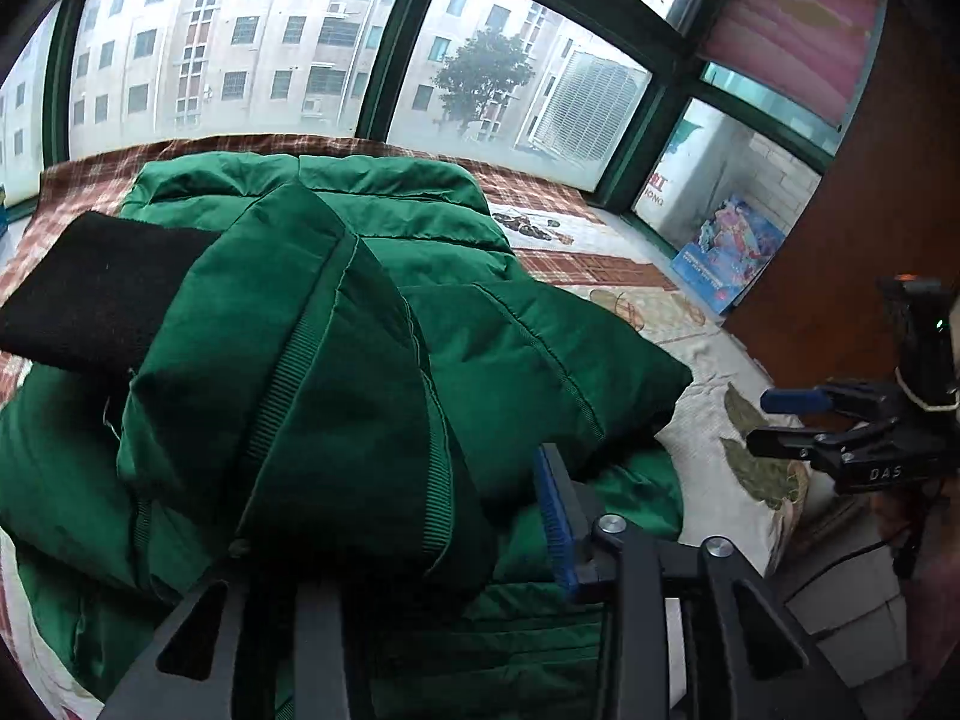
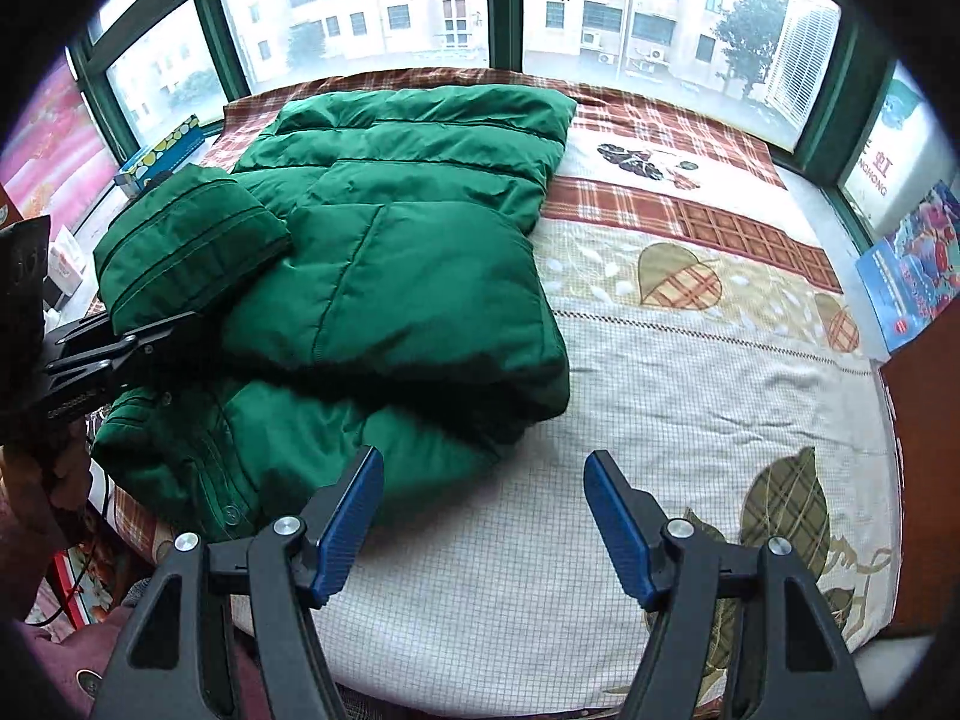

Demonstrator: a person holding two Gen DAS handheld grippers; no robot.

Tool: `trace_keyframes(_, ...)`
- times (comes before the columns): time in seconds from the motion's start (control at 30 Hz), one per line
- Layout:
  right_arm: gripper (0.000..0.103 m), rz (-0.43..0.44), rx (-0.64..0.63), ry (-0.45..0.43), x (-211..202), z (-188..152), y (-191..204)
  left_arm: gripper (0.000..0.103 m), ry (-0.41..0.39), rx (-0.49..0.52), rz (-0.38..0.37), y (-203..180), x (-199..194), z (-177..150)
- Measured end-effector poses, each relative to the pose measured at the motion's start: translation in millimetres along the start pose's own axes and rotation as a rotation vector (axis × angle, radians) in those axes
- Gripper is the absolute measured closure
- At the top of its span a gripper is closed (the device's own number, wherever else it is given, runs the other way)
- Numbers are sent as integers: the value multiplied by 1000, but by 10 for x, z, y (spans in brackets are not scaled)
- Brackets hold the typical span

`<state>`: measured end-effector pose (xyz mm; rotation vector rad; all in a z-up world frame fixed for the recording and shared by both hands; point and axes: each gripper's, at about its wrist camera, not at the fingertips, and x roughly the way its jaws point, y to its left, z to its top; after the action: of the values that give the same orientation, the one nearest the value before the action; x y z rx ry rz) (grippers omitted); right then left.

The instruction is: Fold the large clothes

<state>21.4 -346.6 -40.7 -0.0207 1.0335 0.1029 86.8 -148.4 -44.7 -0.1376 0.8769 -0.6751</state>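
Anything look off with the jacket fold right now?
Yes. The green jacket is bunched unevenly: its sleeve is draped over the left gripper rather than lying flat, and the buttoned front edge spills out near the bed's edge.

The bedspread (image 2: pixel 690 372) right of the green jacket (image 2: pixel 384 300) lies bare (windows (image 2: pixel 384 0) close off the far edge).

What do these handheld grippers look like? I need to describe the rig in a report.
Both grippers, right gripper and left gripper, are black angular linkages with silver pivot bolts and ribbed blue pads on the fingers. Pale lettering marks the right one's body.
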Motion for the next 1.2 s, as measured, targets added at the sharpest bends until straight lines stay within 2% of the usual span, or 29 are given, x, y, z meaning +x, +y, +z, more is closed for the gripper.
trace_keyframes(0.03, 27, 2, 11, -1, 2, -15, -25, 49, -14, -54, -30, 57, -50, -14)
trace_keyframes(0.2, 27, 20, 24, -21, -8, 30, 9, 49, -65, -258, -106, 365, -350, -44)
trace_keyframes(0.3, 27, 37, 5, -35, -14, 58, 84, 49, -109, -373, -109, 521, -469, -81)
trace_keyframes(0.47, 27, 39, -26, -56, -41, 77, 174, 49, -128, -395, -62, 644, -518, 52)
trace_keyframes(0.53, 27, 40, -29, -63, -64, 69, 171, 49, -137, -358, -1, 591, -511, 186)
trace_keyframes(0.57, 27, 39, -26, -68, -77, 60, 157, 48, -153, -305, 36, 494, -511, 275)
trace_keyframes(0.67, 27, 37, 4, -81, -108, 18, 70, 48, -190, -54, 125, -24, -458, 526)
trace_keyframes(0.7, 27, 38, 20, -80, -108, 1, 31, 47, -189, 40, 128, -218, -404, 567)
trace_keyframes(0.77, 27, 38, 51, -77, -93, -35, -54, 32, -194, 186, 150, -584, -269, 592)
trace_keyframes(0.83, 27, 34, 75, -69, -75, -83, -134, 31, -191, 284, 177, -844, -104, 553)
trace_keyframes(0.9, 27, 35, 94, -57, -62, -110, -182, 28, -145, 363, 161, -981, 57, 464)
trace_keyframes(1.0, 27, 23, 97, -54, -79, -119, -234, 26, -103, 386, 122, -1023, 153, 308)
trace_keyframes(1.13, 27, 32, 109, -66, -116, -67, -263, 25, -31, 285, 38, -889, 105, 174)
trace_keyframes(1.2, 27, 50, 103, -69, -117, -26, -229, 25, -17, 238, 25, -773, -12, 141)
